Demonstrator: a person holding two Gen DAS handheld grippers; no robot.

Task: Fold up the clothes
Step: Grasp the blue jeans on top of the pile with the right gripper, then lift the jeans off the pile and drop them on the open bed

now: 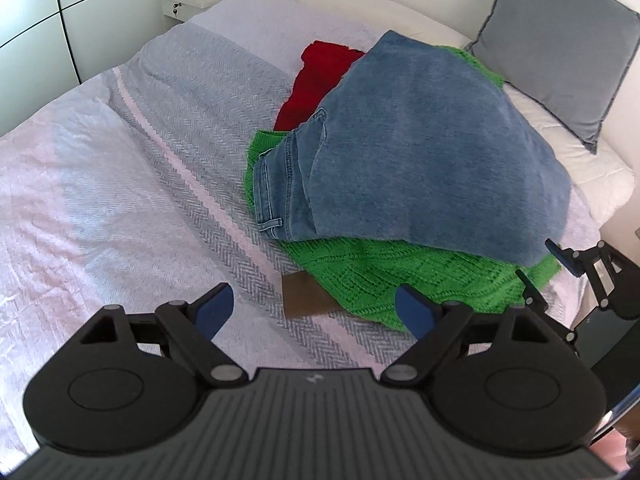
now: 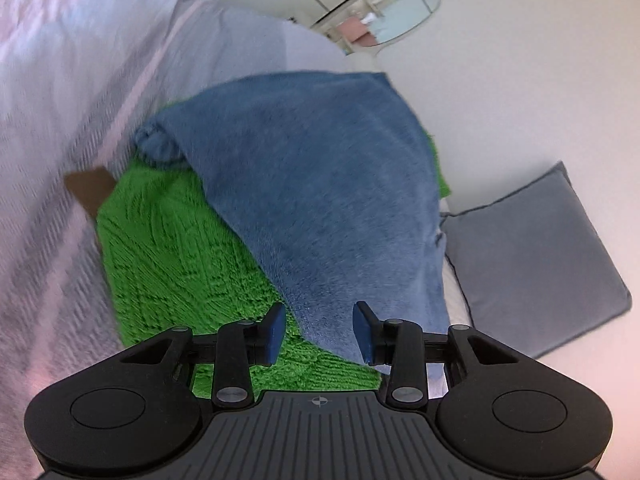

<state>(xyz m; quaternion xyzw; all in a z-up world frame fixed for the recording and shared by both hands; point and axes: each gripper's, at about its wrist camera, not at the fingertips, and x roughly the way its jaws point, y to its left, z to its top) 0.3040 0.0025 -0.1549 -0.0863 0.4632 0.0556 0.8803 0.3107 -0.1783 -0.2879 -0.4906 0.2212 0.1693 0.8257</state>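
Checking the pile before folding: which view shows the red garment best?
The left wrist view: the red knitted garment peeks out behind the blue denim jeans. The right wrist view shows none of it.

Pale herringbone bedspread (image 1: 120, 168) — grey cushion (image 1: 560, 60), white nightstand (image 1: 188, 0), white walls.

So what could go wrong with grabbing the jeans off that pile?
1. The right gripper has the jeans corner between its fingers right over the green sweater, so it might pinch both and drag the sweater along.
2. The jeans cover most of the pile, so pulling them could tumble the red garment underneath and mess up the stack.
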